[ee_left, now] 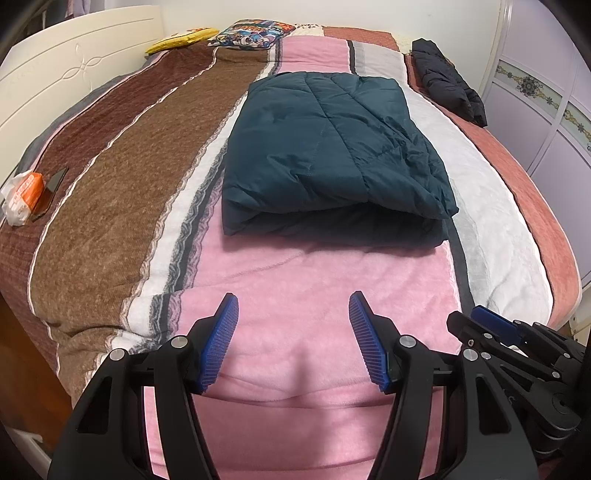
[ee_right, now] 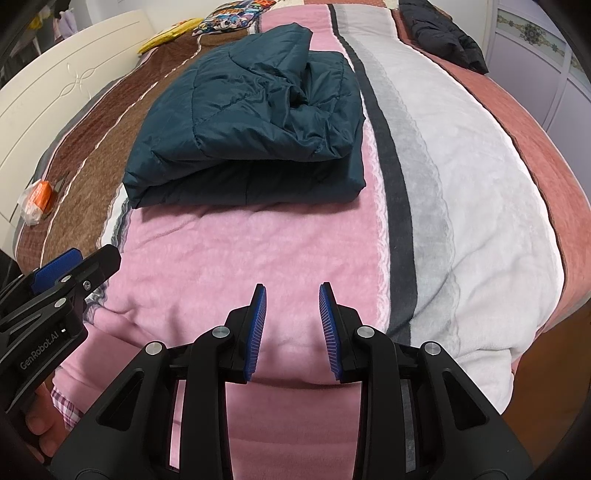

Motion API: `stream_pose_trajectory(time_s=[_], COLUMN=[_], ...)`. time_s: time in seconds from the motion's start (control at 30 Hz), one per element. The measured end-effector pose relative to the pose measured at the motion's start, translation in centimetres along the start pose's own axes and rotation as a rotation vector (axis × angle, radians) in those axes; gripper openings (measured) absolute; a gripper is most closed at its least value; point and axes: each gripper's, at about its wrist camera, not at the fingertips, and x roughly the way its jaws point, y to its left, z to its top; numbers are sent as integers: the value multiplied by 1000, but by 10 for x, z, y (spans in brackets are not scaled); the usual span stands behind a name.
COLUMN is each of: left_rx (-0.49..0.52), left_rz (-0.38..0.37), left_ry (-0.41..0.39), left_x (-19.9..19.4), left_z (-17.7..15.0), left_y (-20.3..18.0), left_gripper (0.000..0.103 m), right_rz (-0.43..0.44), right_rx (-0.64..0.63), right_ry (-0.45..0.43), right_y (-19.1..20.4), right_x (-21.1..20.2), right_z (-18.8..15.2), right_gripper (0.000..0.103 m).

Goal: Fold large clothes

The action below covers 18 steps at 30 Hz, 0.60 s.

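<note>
A dark teal quilted jacket (ee_left: 328, 147) lies folded into a thick rectangle on the pink stripe of the bed blanket (ee_left: 295, 280); it also shows in the right wrist view (ee_right: 243, 129). My left gripper (ee_left: 293, 299) is open and empty, held above the pink blanket well short of the jacket's near fold. My right gripper (ee_right: 291, 290) is open and empty, also short of the jacket. The right gripper shows at the lower right of the left wrist view (ee_left: 491, 328). The left gripper shows at the left edge of the right wrist view (ee_right: 66, 266).
A black jacket (ee_left: 447, 81) lies at the bed's far right edge. Cushions (ee_left: 247, 33) lie at the head. An orange-and-white packet (ee_left: 24, 195) and a dark flat object (ee_left: 51, 188) lie on the left side. A white headboard (ee_left: 55, 81) and a wardrobe (ee_left: 546, 107) flank the bed.
</note>
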Motion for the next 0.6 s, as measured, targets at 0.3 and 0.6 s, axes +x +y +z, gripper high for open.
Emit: stream_pose_trajectory(time_s=[0.3, 0.6], left_rx=[0, 1], left_rz=[0, -1], left_ry=[-2, -3], left_x=[0, 0], left_z=[0, -1], left_y=[1, 0], left_gripper=[60, 61], right_rz=[0, 0], right_rx=[0, 0], right_ry=[1, 1], right_y=[0, 0], right_x=[0, 0], right_z=[-2, -1], right_gripper=[30, 30])
